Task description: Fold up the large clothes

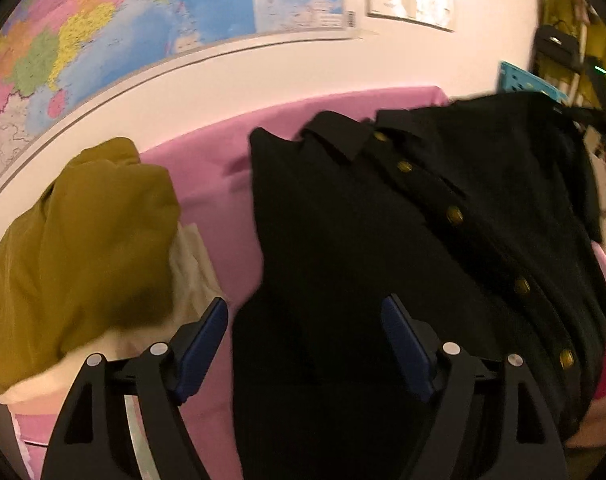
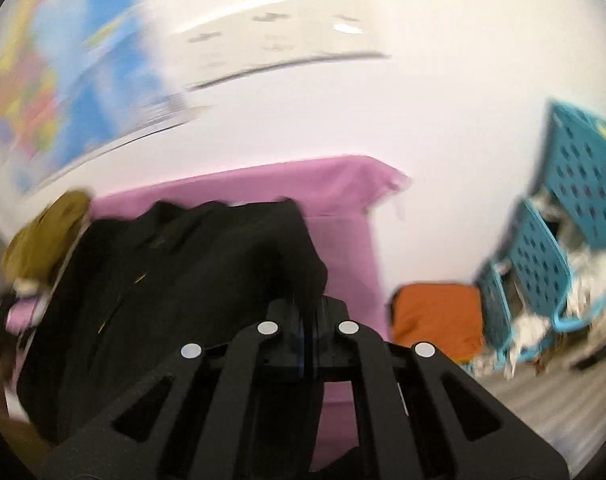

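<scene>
Map (image 1: 151, 8) lettering blurred, unreadable; shirt (image 1: 383, 240) unlabelled

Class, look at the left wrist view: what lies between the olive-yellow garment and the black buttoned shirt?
A strip of the pink sheet separates the olive-yellow garment from the black buttoned shirt, with cream cloth poking from under the olive one.

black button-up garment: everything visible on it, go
The black garment is dark matte fabric with a pointed collar and a row of round brass-coloured buttons down its fastened front. It lies rumpled on the pink sheet, collar toward the wall, beside an olive garment. The left gripper hovers open over its lower part, pads apart. The right gripper is shut at a raised fold of it; blur hides whether cloth is pinched.
</scene>
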Demonstrator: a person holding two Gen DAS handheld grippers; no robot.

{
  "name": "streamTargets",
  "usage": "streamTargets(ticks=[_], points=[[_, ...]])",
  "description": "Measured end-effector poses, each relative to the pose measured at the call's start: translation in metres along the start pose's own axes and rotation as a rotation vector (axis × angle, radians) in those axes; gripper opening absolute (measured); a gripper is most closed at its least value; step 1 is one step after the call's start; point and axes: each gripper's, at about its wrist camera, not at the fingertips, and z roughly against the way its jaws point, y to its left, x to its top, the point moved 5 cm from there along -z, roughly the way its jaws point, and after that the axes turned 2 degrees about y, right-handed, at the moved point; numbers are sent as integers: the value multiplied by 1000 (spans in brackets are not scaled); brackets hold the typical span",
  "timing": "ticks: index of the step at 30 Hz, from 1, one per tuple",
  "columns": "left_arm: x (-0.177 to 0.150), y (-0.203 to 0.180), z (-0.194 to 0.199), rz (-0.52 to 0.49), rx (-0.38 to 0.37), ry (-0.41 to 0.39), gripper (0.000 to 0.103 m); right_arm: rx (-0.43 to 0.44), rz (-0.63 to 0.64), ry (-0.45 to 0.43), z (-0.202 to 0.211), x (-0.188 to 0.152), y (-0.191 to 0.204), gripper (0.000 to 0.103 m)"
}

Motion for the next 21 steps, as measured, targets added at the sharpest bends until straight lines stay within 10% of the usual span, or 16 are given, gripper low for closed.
streamTargets(ticks=[7,9,12,14,21], points=[[-42,-26,-9,-40,-45,108,83,-85,-74,208,-78,-54,-24,24],[-50,-27,-17,-31,-35,157,69,-59,-124,161,-65,-57,-25,45],[-55,-24,-19,-20,-30,162,19,1,-111,94,-43,-55,-14,49],[-46,-11,-7,40,-28,129,6,28,-72,45,-23,-56,-3,52],[-19,98,69,347,145,-48,9,189,53,-55,41,-67,51,52]])
